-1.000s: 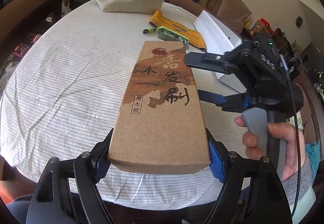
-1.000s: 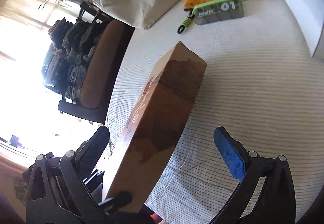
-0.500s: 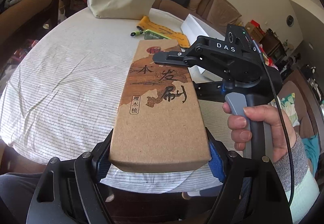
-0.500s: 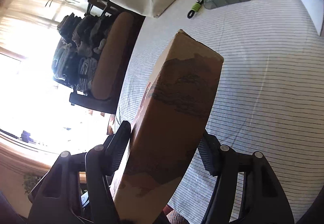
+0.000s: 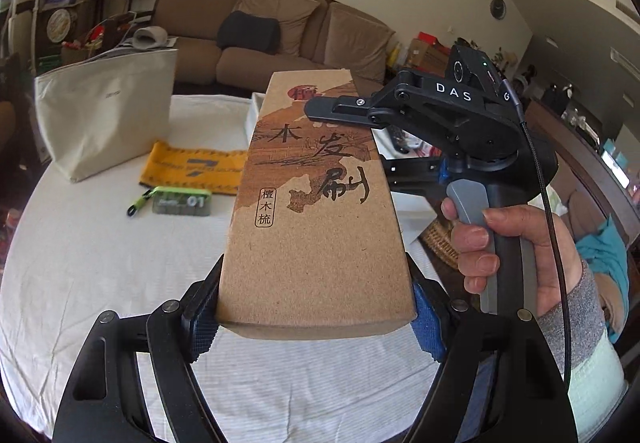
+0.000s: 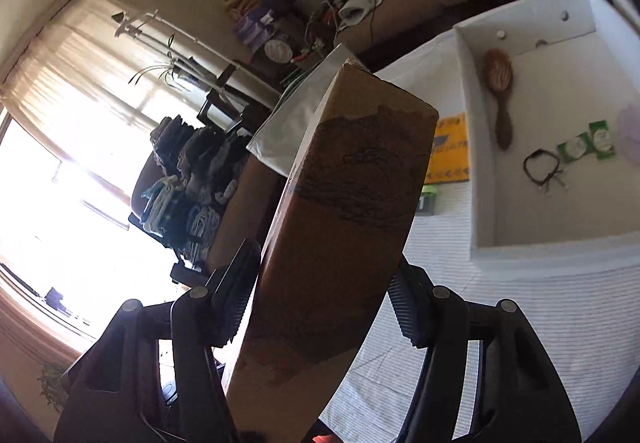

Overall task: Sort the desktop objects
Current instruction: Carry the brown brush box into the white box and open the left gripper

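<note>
Two grippers, one box aloft

We clamp the cardboard box (image 5: 316,211) in both the left gripper (image 5: 316,317) and right gripper (image 6: 320,307), fingers closed on its sides, above the surface (image 5: 100,263). Next, we judge: carry it to the white tray (image 6: 560,255) at right.

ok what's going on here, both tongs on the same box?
Yes. A person holds the brown cardboard box off the striped table with both tongs: the left tongs clamp its near end, and the right tongs have just closed across it from the side. The white tray, already holding a hairbrush, sits beyond.
</note>
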